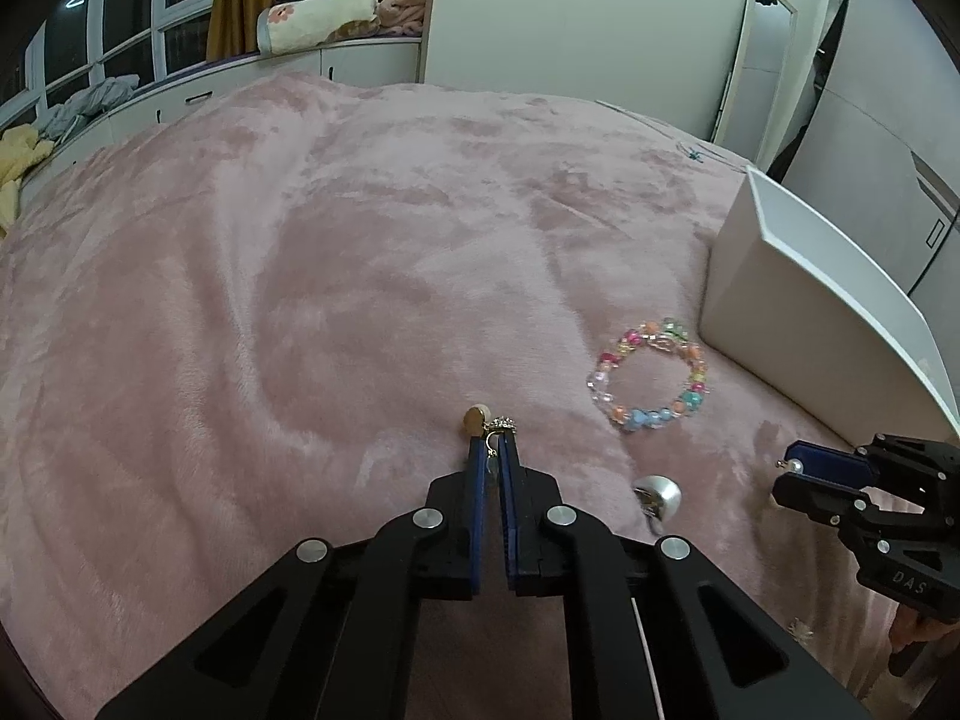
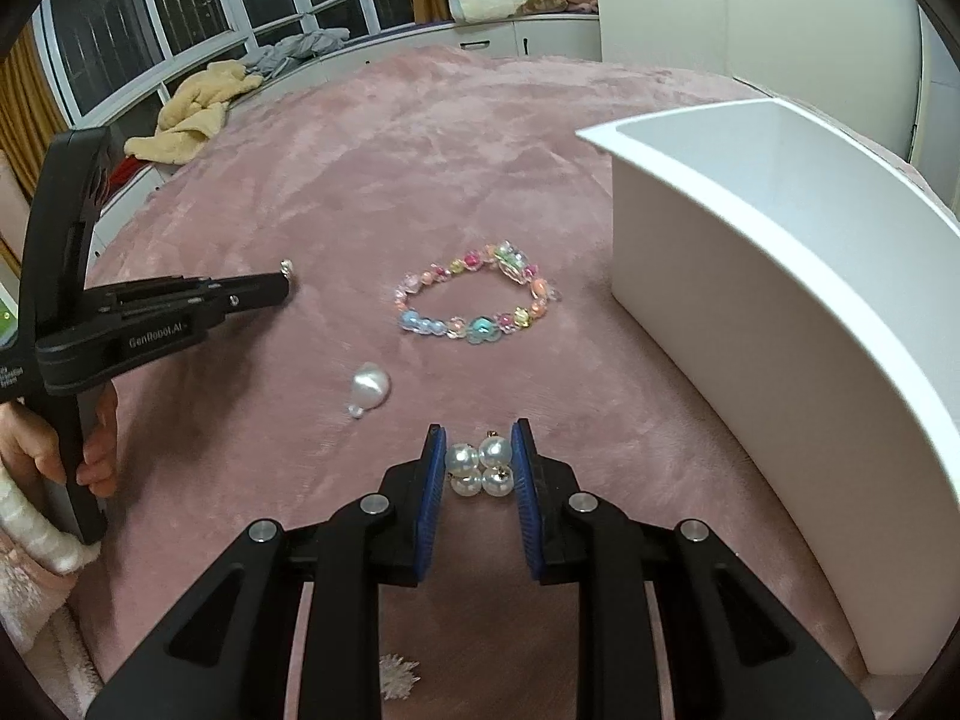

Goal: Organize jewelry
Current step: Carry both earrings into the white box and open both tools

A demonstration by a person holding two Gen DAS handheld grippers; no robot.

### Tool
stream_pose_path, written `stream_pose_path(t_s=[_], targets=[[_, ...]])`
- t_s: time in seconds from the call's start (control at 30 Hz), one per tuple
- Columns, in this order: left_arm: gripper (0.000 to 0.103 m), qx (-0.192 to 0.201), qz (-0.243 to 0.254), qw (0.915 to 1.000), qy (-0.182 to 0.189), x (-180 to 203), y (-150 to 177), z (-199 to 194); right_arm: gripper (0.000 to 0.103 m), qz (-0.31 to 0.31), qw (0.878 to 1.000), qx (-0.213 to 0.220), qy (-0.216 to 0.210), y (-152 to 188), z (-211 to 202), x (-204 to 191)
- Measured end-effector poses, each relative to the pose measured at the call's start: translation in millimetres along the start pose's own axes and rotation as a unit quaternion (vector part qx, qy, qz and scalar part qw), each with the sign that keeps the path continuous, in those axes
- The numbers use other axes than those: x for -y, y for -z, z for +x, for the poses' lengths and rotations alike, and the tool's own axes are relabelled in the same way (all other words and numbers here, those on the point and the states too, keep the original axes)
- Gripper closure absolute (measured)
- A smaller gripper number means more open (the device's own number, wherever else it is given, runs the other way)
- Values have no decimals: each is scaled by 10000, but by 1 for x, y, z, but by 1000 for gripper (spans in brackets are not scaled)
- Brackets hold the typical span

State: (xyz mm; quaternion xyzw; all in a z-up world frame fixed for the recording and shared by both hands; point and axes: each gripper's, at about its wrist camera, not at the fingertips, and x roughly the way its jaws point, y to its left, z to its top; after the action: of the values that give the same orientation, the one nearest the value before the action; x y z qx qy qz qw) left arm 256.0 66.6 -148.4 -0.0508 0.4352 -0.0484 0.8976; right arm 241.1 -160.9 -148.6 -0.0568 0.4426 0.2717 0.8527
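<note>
My left gripper (image 1: 492, 441) is shut on a small gold earring (image 1: 489, 423) with a sparkly part, held above the pink blanket; it shows from the side in the right wrist view (image 2: 287, 282). My right gripper (image 2: 479, 450) is shut on a cluster of pearl earrings (image 2: 481, 469); it also shows in the left wrist view (image 1: 795, 468). A colourful bead bracelet (image 1: 651, 375) (image 2: 474, 300) lies on the blanket beside the white box (image 1: 798, 300) (image 2: 750, 276). A large pearl piece (image 1: 659, 497) (image 2: 370, 387) lies between the grippers.
The pink blanket (image 1: 300, 276) covers the bed. White cabinets with folded bedding (image 1: 318, 18) stand behind it, by the windows. A yellow towel (image 2: 192, 114) lies at the bed's far left edge. A mirror (image 1: 756, 60) leans on the far wall.
</note>
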Motion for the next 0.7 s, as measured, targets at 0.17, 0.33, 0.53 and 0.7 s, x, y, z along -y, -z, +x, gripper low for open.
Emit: stream_pose_path(t_s=[0.17, 0.33, 0.53, 0.7], targets=[[93, 62, 76, 10000, 10, 12, -1, -15, 80, -29, 9998, 177, -13, -2, -18, -3], [93, 175, 163, 9997, -54, 25, -9, -33, 80, -36, 9991, 423, -34, -7, -45, -4], [93, 344, 236, 9990, -134, 46, -26, -61, 80, -25, 9969, 783, -42, -16, -80, 0], [93, 539, 308, 9980, -73, 68, -41, -85, 80, -2, 9947, 1031, 20, -22, -107, 7]])
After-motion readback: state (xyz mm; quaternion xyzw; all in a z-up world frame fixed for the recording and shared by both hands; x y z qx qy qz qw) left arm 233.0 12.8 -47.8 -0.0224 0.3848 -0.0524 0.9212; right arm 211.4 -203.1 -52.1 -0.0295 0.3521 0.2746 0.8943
